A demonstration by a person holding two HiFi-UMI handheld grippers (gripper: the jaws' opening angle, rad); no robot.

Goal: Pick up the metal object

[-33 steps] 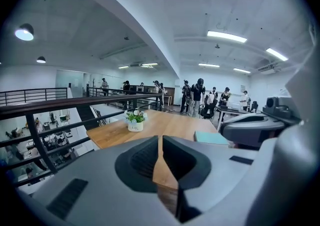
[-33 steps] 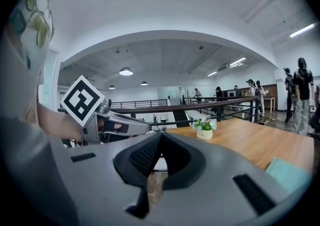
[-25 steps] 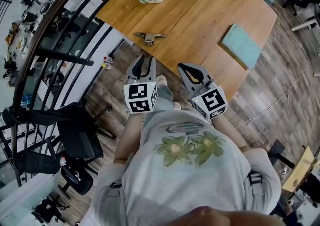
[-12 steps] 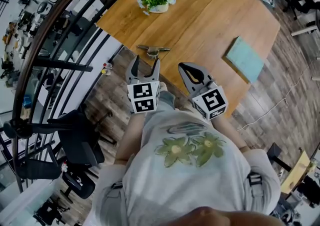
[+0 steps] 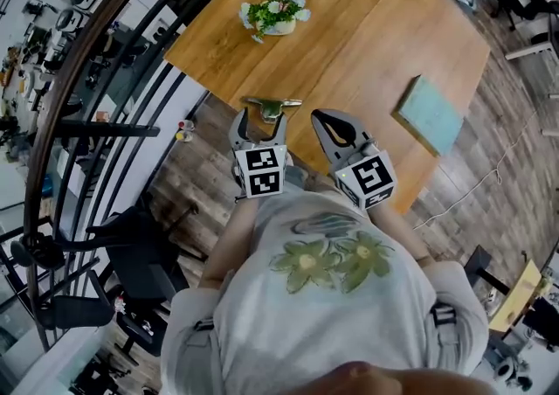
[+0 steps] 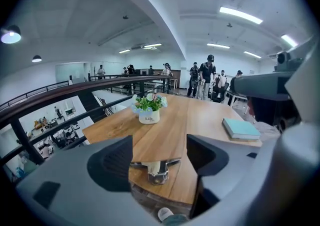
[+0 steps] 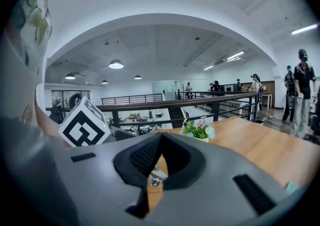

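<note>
— Wooden table, near edge: the metal object lay there as the left gripper moved up, jaws opening wide, holding nothing.
— Lined up for the grab, probably; no contact yet.

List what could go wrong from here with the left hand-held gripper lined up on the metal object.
1. The metal object lies close to the near edge of the table. A bump from the left hand-held gripper, whose jaws are opening and touch nothing yet, might knock it onto the floor.
2. The object sits low with thin side arms, so the jaws may strike the table or pinch only one arm and slip.
</note>
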